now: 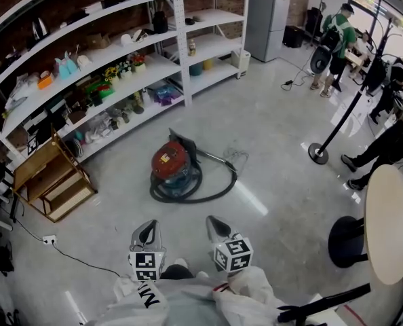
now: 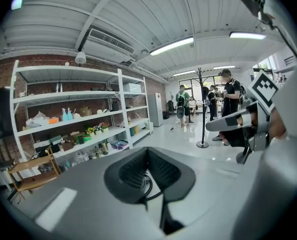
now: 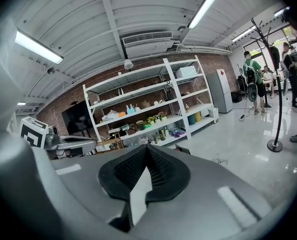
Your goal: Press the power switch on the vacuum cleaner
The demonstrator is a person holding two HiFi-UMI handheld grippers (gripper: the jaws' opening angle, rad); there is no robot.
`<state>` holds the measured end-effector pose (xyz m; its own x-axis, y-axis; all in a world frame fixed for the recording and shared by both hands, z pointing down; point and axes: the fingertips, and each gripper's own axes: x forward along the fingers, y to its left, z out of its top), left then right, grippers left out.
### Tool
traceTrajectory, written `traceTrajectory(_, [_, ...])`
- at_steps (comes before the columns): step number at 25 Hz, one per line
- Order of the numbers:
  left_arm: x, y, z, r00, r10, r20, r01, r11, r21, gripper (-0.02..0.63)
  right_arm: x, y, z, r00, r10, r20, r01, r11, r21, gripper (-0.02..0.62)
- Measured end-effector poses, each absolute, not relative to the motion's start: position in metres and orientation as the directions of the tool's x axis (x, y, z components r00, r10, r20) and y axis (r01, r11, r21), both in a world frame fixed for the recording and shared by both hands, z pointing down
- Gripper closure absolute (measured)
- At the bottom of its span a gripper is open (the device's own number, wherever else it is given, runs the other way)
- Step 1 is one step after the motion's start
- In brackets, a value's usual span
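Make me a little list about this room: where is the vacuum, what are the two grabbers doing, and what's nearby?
Vacuum: round red-topped vacuum cleaner on the shiny grey floor, apart from both grippers
Hose: black hose looped around the vacuum's base
Left gripper: jaws together, holding nothing, close to the person's body
Right gripper: jaws together, holding nothing, beside the left one
Nearby: tall white metal shelves behind the vacuum; slanted wooden rack by the shelves
Power switch: too small to make out

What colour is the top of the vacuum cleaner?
The vacuum cleaner is red on top, clearest in the head view.
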<state>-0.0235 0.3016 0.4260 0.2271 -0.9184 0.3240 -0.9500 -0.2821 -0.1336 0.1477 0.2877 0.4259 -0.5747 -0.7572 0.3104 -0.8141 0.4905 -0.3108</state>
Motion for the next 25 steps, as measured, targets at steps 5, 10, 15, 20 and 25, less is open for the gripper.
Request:
traceTrajectory(5, [-0.021, 0.305, 0.427, 0.226, -0.916, 0.332, -0.951, -0.282, -0.128, 0.606, 0.149, 0.289, 0.429, -0.581, -0.752, 0.312, -0.809, 0.493, -0.318, 0.595])
traceTrajectory(10, [-0.025, 0.308, 0.447, 0.226, -0.913, 0.34, -0.953, -0.28, -0.119, 0.606, 0.148, 0.288, 0.434, -0.577, -0.748, 0.327, -0.813, 0.49, -0.315, 0.595])
traceTrajectory(15, [-0.028, 0.296, 0.444, 0.221, -0.919, 0.327, -0.956, -0.27, -0.112, 0.606, 0.141, 0.278, 0.437, -0.588, -0.735, 0.338, -0.807, 0.504, -0.308, 0.595])
traceTrajectory(20, [-0.04, 0.294, 0.448, 0.204, -0.914, 0.352, -0.963, -0.251, -0.094, 0.606, 0.126, 0.274, 0.441, -0.601, -0.718, 0.351, -0.798, 0.518, -0.306, 0.595])
traceTrajectory(25, [-0.05, 0.284, 0.467, 0.201, -0.913, 0.356, -0.965, -0.247, -0.09, 0.606, 0.123, 0.259, 0.446, -0.592, -0.721, 0.361, -0.805, 0.511, -0.3, 0.595])
